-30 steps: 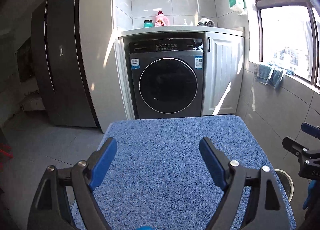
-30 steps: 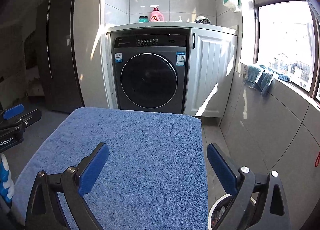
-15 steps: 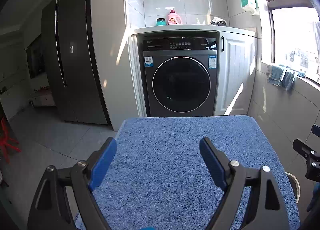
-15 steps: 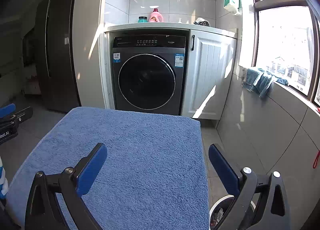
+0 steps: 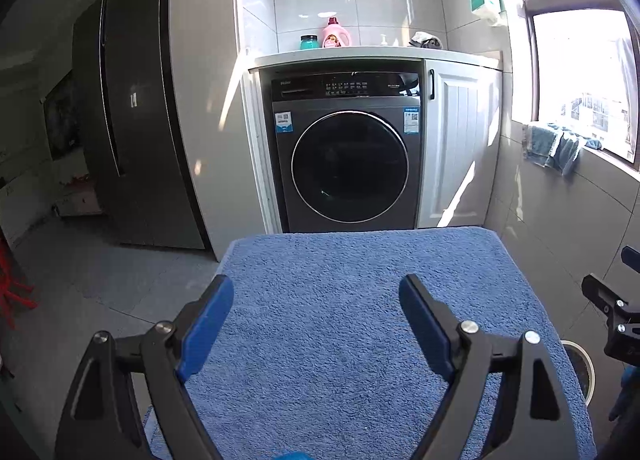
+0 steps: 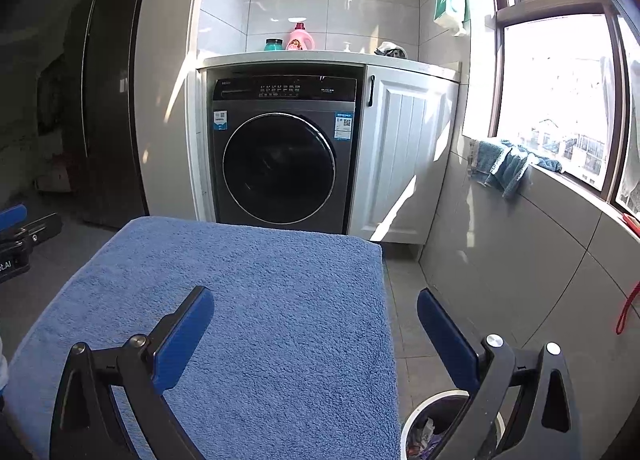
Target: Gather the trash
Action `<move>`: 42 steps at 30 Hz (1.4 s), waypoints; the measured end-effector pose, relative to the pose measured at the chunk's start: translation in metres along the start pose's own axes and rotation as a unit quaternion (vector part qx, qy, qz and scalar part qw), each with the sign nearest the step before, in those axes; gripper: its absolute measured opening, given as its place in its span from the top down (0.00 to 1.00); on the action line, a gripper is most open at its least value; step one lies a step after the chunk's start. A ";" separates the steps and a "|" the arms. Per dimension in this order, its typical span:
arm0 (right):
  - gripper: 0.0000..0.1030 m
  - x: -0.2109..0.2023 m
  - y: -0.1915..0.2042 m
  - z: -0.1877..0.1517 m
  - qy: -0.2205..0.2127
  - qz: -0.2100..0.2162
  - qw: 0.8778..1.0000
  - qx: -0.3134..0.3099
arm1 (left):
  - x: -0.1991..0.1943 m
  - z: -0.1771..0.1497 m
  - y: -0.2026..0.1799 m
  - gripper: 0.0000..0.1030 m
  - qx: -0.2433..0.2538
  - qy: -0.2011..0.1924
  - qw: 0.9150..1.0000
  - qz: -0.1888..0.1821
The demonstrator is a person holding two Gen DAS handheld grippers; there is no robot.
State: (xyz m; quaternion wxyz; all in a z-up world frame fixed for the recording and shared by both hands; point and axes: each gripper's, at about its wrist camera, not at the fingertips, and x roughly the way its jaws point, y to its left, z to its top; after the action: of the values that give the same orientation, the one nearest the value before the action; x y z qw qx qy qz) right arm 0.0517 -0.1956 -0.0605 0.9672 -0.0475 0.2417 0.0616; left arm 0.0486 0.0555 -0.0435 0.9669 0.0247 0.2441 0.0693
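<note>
Trash bin (image 6: 416, 426) beside blue towel-covered table (image 6: 280, 300), washing machine (image 6: 280, 156) beyond, both tools spread, empty.

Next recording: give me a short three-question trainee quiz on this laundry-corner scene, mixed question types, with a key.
1. True or false: the left hand-held gripper holds trash.
2. What covers the table in front of the washing machine? A) blue towel B) newspaper C) nothing
3. Fill in: the white-rimmed bin stands on the floor to the table's ____ side, seen from the right wrist.

Key: 1 false, both grippers, the right hand-held gripper included, are open and empty. 2 A, blue towel. 3 right.
</note>
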 end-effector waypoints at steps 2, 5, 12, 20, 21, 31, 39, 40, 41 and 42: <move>0.01 0.000 -0.003 -0.001 0.000 0.000 1.000 0.003 | 0.001 -0.001 -0.001 0.18 0.001 0.001 1.000 -0.001; 0.01 0.001 -0.005 -0.002 0.000 0.002 1.000 0.009 | 0.002 -0.002 -0.004 0.18 0.003 0.004 1.000 -0.004; 0.01 -0.002 -0.012 -0.001 -0.002 0.001 1.000 0.015 | 0.000 -0.003 -0.010 0.18 0.003 0.004 1.000 -0.011; 0.00 -0.012 -0.022 0.005 -0.018 -0.006 1.000 0.017 | -0.003 0.000 -0.019 0.18 0.007 0.000 1.000 -0.009; 0.00 -0.013 -0.022 0.005 -0.019 -0.006 1.000 0.017 | -0.004 -0.001 -0.020 0.18 0.008 0.000 1.000 -0.009; 0.00 -0.017 -0.028 0.002 -0.019 -0.003 1.000 0.024 | -0.009 -0.002 -0.026 0.18 0.016 0.000 1.000 -0.015; 0.00 -0.016 -0.025 0.002 -0.016 0.002 1.000 0.021 | -0.010 -0.002 -0.021 0.18 0.011 -0.003 1.000 -0.021; 0.00 -0.016 -0.025 0.002 -0.015 0.003 1.000 0.021 | -0.010 -0.002 -0.021 0.18 0.011 -0.003 1.000 -0.022; 0.00 -0.015 -0.024 0.003 -0.014 0.003 1.000 0.020 | -0.009 -0.002 -0.021 0.18 0.011 -0.005 1.000 -0.022; 0.00 -0.015 -0.024 0.002 -0.014 0.003 1.000 0.019 | -0.010 -0.002 -0.021 0.18 0.011 -0.007 1.000 -0.022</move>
State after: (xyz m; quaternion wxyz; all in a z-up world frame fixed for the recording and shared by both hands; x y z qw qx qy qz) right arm 0.0426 -0.2204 -0.0501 0.9711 -0.0272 0.2293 0.0608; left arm 0.0414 0.0337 -0.0424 0.9695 0.0302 0.2391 0.0453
